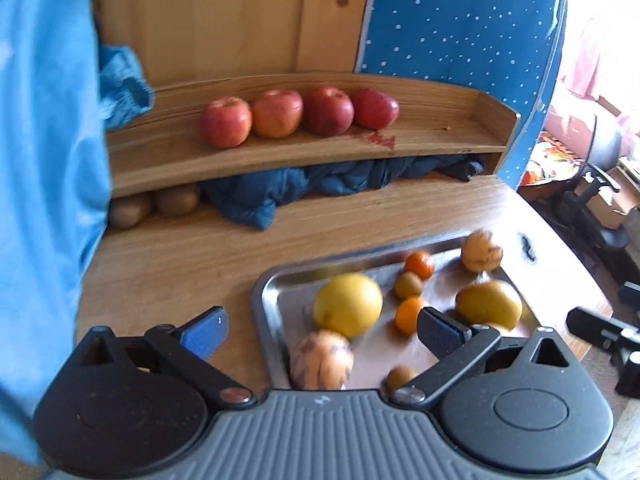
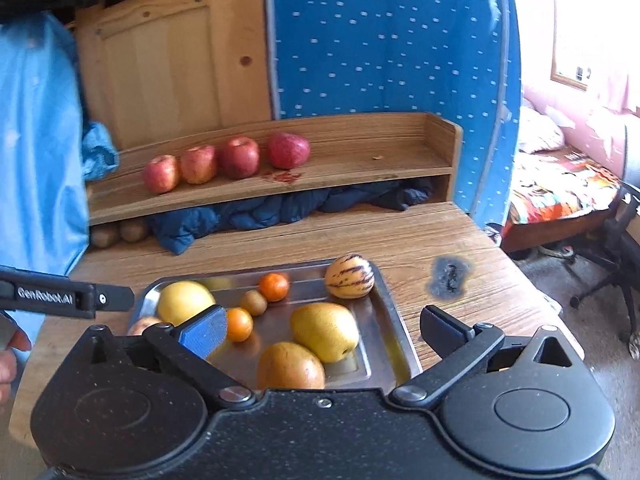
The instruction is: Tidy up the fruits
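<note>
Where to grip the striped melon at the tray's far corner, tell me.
Take the striped melon across its round middle, coming from above with the right hand-held gripper, open now. The tray rim hugs its far side, so a sideways approach looks blocked.

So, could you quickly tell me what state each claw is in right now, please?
Left claw: open, holding nothing, above the steel tray.
Right claw: open, holding nothing, above the same tray.

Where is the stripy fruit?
In the right wrist view, one stripy fruit sits in the far right corner of the metal tray, right of a small orange.
</note>
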`<state>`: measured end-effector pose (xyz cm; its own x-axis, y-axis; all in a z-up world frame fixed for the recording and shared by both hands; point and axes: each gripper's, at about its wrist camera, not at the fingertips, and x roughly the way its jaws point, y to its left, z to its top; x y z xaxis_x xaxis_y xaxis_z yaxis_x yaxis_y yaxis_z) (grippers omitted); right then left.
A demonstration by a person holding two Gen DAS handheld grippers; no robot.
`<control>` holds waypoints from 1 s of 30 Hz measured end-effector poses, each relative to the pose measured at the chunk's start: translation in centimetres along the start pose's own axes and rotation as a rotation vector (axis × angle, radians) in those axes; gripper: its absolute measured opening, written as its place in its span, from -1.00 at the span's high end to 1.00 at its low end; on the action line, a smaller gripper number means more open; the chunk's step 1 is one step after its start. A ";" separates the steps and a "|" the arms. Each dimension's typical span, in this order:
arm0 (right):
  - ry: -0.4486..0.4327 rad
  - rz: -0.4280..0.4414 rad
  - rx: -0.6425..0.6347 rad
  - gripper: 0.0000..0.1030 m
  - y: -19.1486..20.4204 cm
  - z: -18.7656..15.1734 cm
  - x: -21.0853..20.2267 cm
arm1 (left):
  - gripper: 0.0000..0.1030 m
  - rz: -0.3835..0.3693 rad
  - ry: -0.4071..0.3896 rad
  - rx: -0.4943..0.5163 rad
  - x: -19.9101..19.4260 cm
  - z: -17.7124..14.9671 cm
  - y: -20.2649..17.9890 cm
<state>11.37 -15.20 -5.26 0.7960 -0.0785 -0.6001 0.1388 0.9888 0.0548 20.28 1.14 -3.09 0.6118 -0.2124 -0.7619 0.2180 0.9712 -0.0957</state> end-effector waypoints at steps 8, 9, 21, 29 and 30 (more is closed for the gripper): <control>0.018 0.070 -0.044 -0.98 0.4 -2.4 -1.7 | -0.99 0.069 0.004 -0.051 -2.9 -4.3 -0.5; 0.020 0.072 -0.044 -0.98 0.4 -2.7 -1.8 | -0.99 0.077 0.003 -0.051 -3.2 -4.7 -0.5; 0.074 0.070 -0.039 -0.98 0.3 -6.0 -3.0 | -0.99 0.118 0.015 -0.050 -5.3 -8.2 -0.9; 0.080 0.074 -0.040 -0.98 0.2 -6.4 -3.6 | -0.99 0.113 0.003 -0.042 -6.2 -9.2 -1.2; 0.081 0.075 -0.040 -0.98 0.2 -6.5 -3.6 | -0.99 0.113 0.001 -0.041 -6.3 -9.2 -1.3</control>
<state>4.69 -13.93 -8.25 0.7527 0.0052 -0.6584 0.0556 0.9959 0.0714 9.11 2.23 -4.08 0.6298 -0.1008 -0.7702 0.1161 0.9926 -0.0349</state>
